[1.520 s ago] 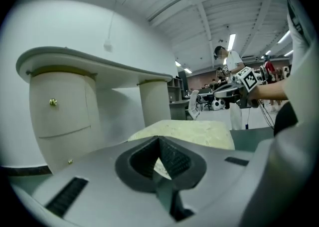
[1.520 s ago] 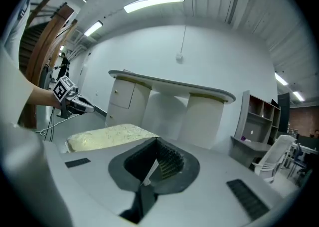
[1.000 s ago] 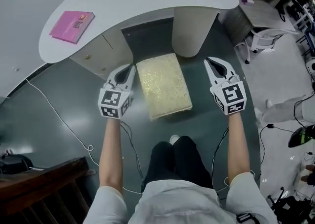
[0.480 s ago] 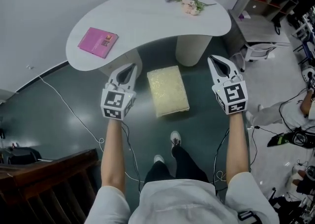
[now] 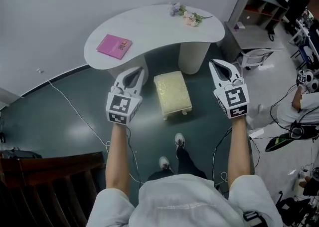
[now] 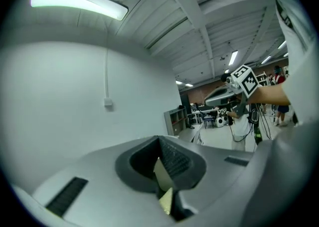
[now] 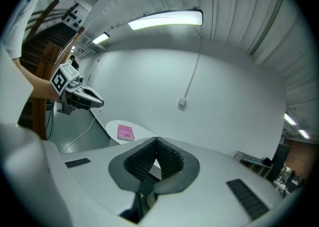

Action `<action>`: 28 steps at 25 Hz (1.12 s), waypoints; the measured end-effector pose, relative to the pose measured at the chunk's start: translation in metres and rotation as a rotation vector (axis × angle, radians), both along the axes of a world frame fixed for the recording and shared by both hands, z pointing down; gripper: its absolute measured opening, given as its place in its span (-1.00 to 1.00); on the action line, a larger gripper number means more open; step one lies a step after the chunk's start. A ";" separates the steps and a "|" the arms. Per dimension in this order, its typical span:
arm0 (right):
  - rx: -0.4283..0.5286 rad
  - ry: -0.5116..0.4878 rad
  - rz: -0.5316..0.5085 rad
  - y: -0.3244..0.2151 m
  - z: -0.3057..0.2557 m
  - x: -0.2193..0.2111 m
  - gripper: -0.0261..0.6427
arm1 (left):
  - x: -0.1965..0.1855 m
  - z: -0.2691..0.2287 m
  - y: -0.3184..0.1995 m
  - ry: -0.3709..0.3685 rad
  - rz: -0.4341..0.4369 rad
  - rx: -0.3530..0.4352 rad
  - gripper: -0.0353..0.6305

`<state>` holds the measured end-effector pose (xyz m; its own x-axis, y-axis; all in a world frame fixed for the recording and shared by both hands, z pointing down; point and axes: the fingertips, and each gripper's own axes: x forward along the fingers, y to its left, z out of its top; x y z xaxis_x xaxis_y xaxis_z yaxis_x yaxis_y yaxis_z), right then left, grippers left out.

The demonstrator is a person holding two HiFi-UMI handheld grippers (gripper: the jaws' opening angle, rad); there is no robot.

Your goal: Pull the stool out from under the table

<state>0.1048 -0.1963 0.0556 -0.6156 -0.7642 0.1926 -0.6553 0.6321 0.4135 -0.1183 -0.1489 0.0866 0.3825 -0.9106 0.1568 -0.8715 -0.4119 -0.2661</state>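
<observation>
Cream stool (image 5: 172, 95) sits clear of the table (image 5: 149, 26) — job looks done — left gripper (image 5: 135, 73), right gripper (image 5: 218, 66) clenched empty

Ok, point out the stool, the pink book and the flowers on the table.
stool (image 5: 172, 93): head view, middle of its cream cushioned top.
pink book (image 5: 114, 46): head view, centre of its cover.
flowers (image 5: 189, 16): head view, on the pale blossoms.

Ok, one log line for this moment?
stool: out from under table, untouched | left tool: shut, empty | right tool: shut, empty
</observation>
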 end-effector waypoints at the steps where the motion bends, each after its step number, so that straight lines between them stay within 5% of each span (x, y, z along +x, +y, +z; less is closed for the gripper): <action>1: 0.008 0.006 0.002 0.013 -0.006 0.000 -0.88 | 0.002 -0.008 0.011 0.000 0.004 0.012 -0.84; 14: 0.103 -0.050 -0.002 0.142 -0.062 -0.007 -0.88 | 0.023 -0.083 0.130 -0.019 0.047 0.147 -0.84; 28: 0.118 -0.044 -0.018 0.166 -0.067 -0.011 -0.88 | 0.032 -0.091 0.154 -0.031 0.071 0.171 -0.84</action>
